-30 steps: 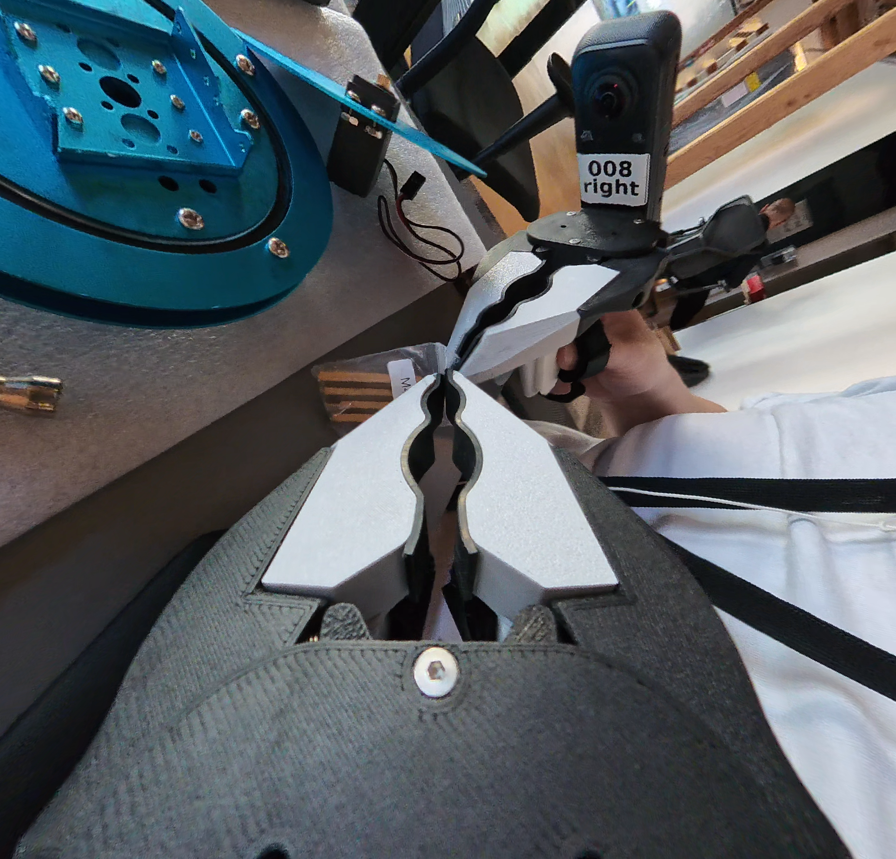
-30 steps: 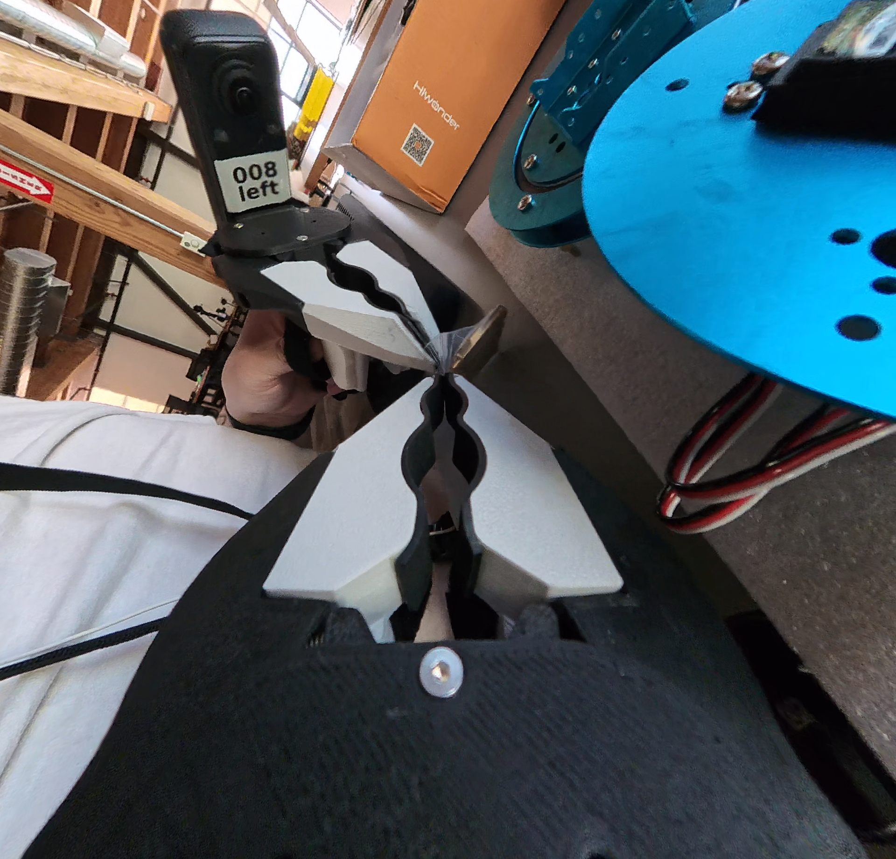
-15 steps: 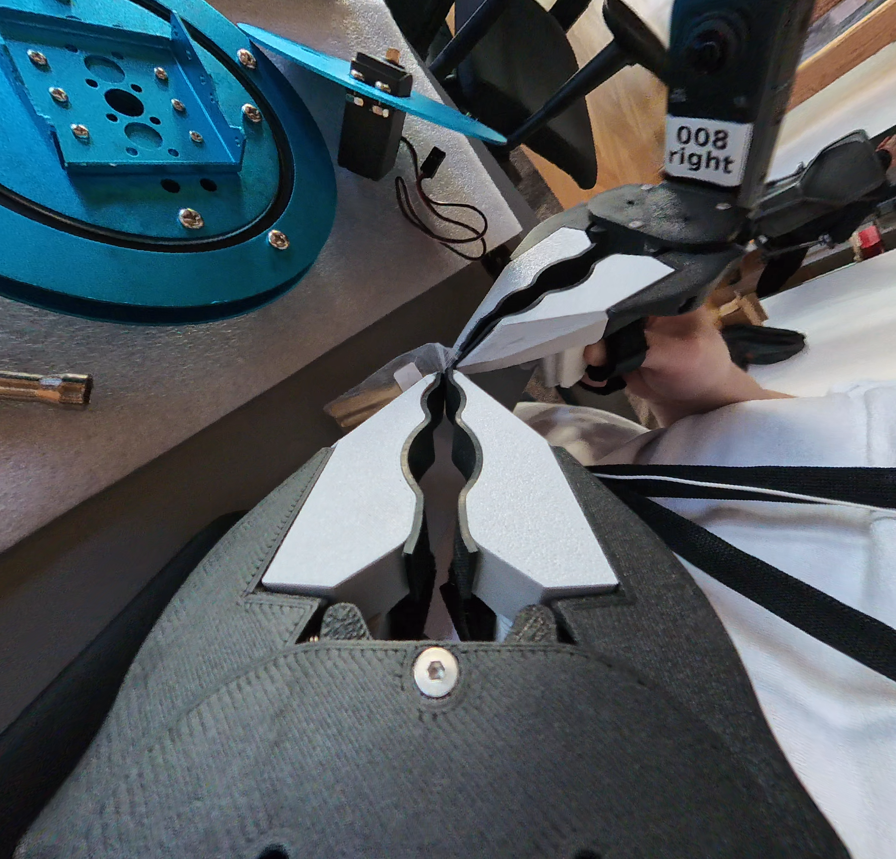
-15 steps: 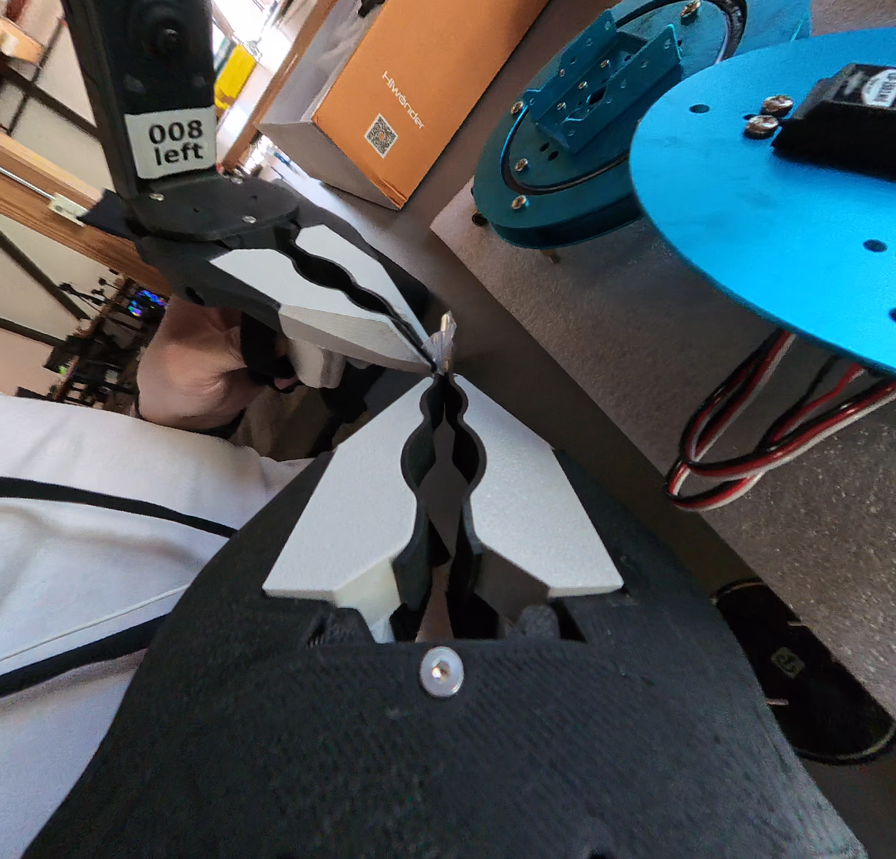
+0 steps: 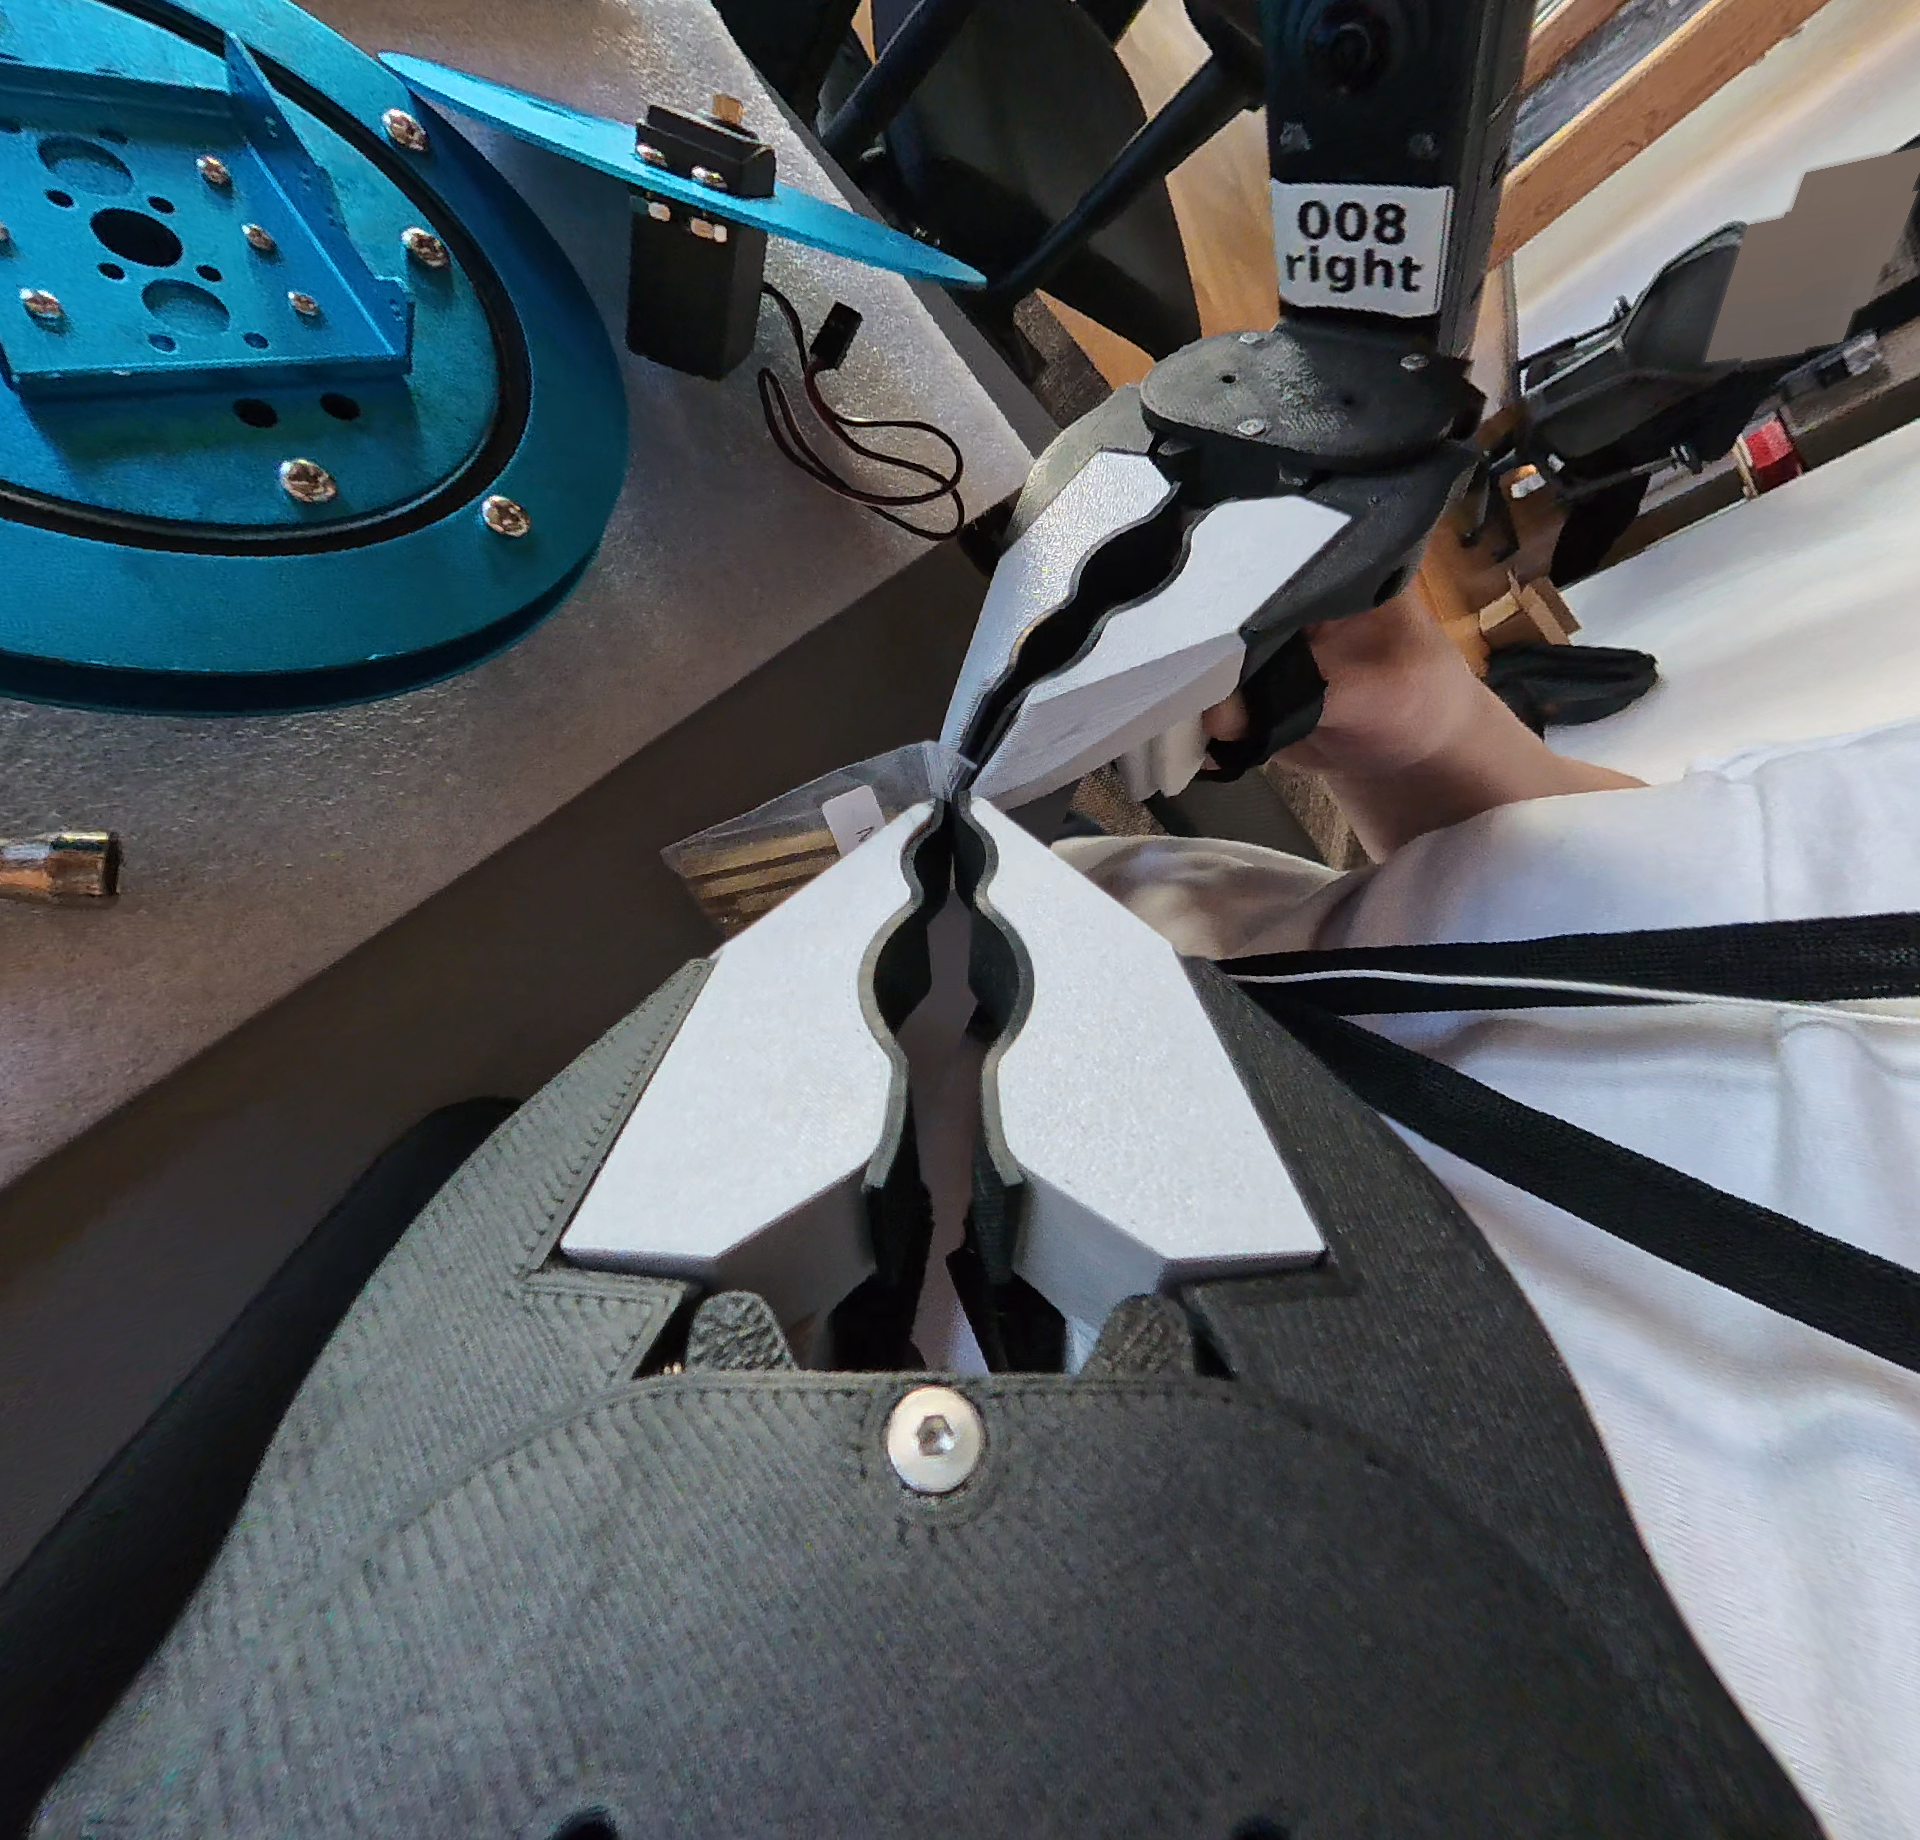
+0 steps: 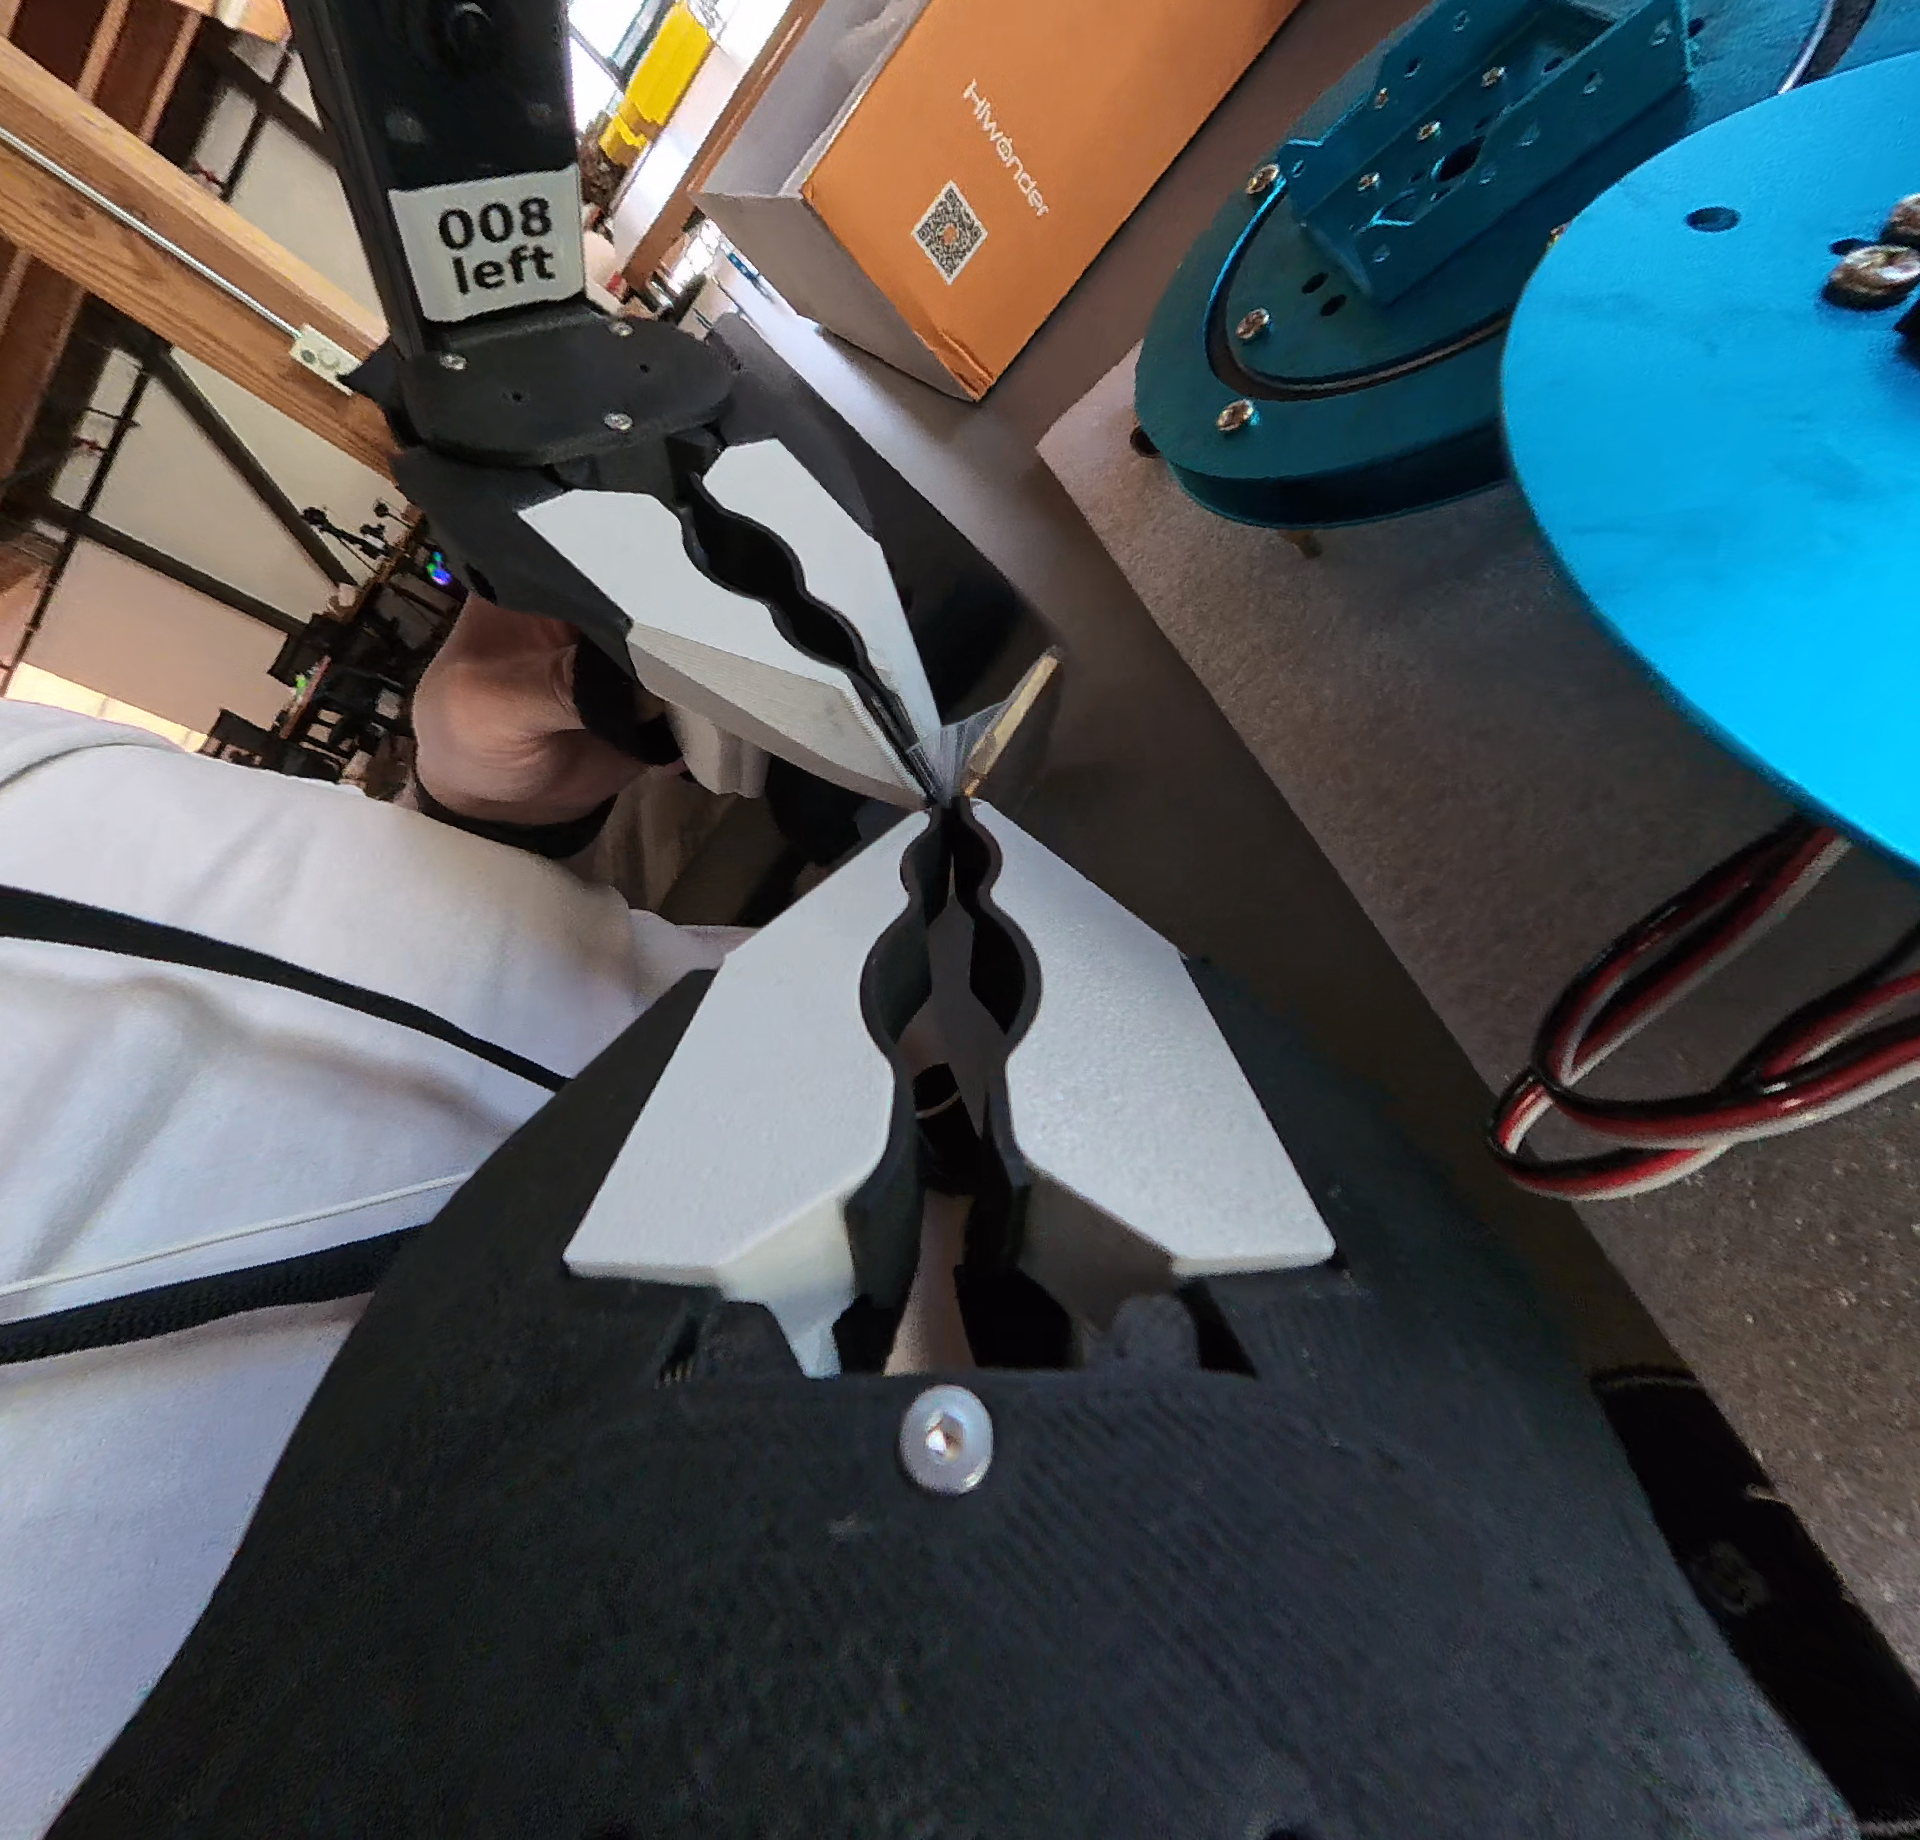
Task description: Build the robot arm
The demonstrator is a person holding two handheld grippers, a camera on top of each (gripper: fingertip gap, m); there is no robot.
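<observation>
A small clear plastic bag [image 5: 790,850] with brass-coloured parts inside hangs off the table's front edge, over the person's lap. My left gripper [image 5: 951,803] is shut on the bag's top edge. My right gripper [image 6: 948,803] is shut on the same edge from the other side, tip to tip with the left one. In the right wrist view the bag [image 6: 997,725] shows edge-on between the two sets of fingertips. The right gripper also shows in the left wrist view [image 5: 961,756], and the left gripper in the right wrist view [image 6: 920,777].
On the grey foam mat [image 5: 644,585] lie a blue round base with a bracket [image 5: 208,336], a blue disc with a black servo [image 5: 696,273] and its wires [image 5: 873,450], and a brass standoff [image 5: 57,865]. An orange box [image 6: 1049,128] stands further back. A white-shirted torso [image 5: 1558,959] is close. The tips of both grippers are at nearly the same place.
Both grippers stayed shut on the bag and tilted together; the right gripper's body rose and swung closer, and the bag turned so its flat side shows in the left wrist view again.
</observation>
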